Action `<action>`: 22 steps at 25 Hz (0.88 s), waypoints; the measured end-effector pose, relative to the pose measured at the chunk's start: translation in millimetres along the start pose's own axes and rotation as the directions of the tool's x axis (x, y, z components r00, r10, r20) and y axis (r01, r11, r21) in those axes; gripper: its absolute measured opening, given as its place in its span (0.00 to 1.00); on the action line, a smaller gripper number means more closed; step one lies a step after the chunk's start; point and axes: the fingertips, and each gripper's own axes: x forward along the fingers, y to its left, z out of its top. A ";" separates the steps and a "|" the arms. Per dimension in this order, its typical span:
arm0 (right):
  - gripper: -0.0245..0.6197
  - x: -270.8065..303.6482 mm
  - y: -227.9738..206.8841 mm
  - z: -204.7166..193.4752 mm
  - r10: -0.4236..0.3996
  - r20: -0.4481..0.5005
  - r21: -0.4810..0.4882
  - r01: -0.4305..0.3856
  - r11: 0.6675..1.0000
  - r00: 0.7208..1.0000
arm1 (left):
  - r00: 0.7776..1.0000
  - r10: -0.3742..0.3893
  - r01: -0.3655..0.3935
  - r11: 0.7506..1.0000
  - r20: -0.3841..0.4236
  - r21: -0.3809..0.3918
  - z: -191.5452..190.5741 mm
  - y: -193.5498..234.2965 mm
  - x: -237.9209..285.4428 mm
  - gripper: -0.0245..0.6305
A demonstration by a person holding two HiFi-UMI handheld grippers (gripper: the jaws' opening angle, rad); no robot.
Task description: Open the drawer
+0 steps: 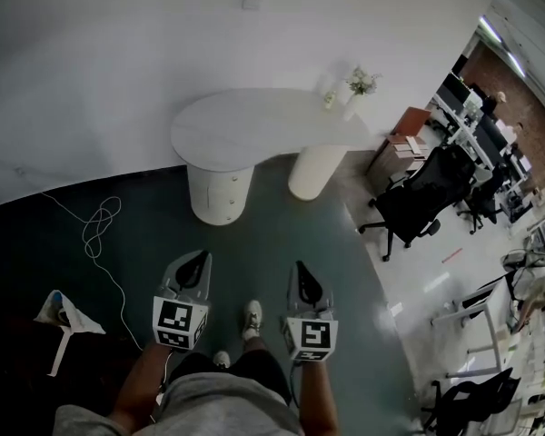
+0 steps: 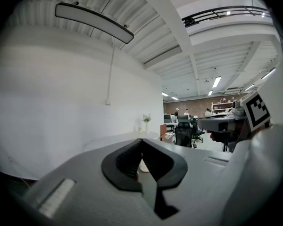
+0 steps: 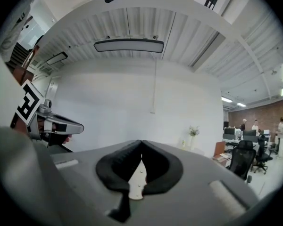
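A white table (image 1: pixel 254 121) stands by the wall on the dark floor ahead of me. Under its left end is a round white pedestal (image 1: pixel 220 193) with drawer fronts, all closed. My left gripper (image 1: pixel 198 260) and right gripper (image 1: pixel 302 269) are held side by side close to my body, well short of the pedestal, pointing toward it. Both are shut with nothing between the pads. In the left gripper view the jaws (image 2: pixel 141 140) meet in front of the table. In the right gripper view the jaws (image 3: pixel 141 142) meet too, and the white pedestal (image 3: pixel 136 182) shows through the gap below them.
A second white table leg (image 1: pixel 313 171) stands right of the pedestal. A vase of flowers (image 1: pixel 359 84) sits on the table's right end. A white cable (image 1: pixel 98 230) coils on the floor at left. A black office chair (image 1: pixel 418 198) and desks fill the right side.
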 end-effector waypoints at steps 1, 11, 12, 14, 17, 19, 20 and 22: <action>0.04 5.0 -1.2 -1.8 0.003 -0.001 0.002 -0.003 1.000 1.000 | 1.000 0.003 -0.003 1.000 0.001 -0.001 -0.7 2.2 3.8 0.05; 0.04 85.6 -33.1 -12.3 0.044 0.002 0.025 -0.044 0.999 0.999 | 0.999 0.047 -0.047 0.999 -0.007 0.000 3.6 29.3 75.7 0.05; 0.04 96.9 -37.1 -12.6 0.046 0.004 0.026 -0.046 0.999 0.999 | 0.999 0.051 -0.051 0.999 -0.010 0.004 4.2 33.1 86.2 0.05; 0.04 118.7 -46.0 -18.7 0.049 0.000 0.036 -0.049 0.998 0.999 | 0.998 0.057 -0.056 0.998 -0.022 0.010 3.7 40.2 108.9 0.05; 0.04 152.2 -59.2 -28.7 0.058 -0.014 0.054 -0.057 0.997 0.998 | 0.998 0.060 -0.059 0.998 -0.033 0.010 4.9 49.7 145.4 0.05; 0.04 173.7 -66.5 -32.8 0.066 -0.025 0.063 -0.064 0.996 0.998 | 0.997 0.058 -0.057 0.998 -0.044 0.020 4.5 54.8 168.3 0.05; 0.04 183.6 -70.1 -35.5 0.071 -0.031 0.066 -0.069 0.995 0.997 | 0.997 0.057 -0.056 0.998 -0.051 0.024 3.2 56.8 178.9 0.05; 0.04 202.9 -78.6 -43.6 0.081 -0.046 0.073 -0.077 0.994 0.996 | 0.996 0.058 -0.056 0.998 -0.067 0.022 -2.1 59.6 199.2 0.05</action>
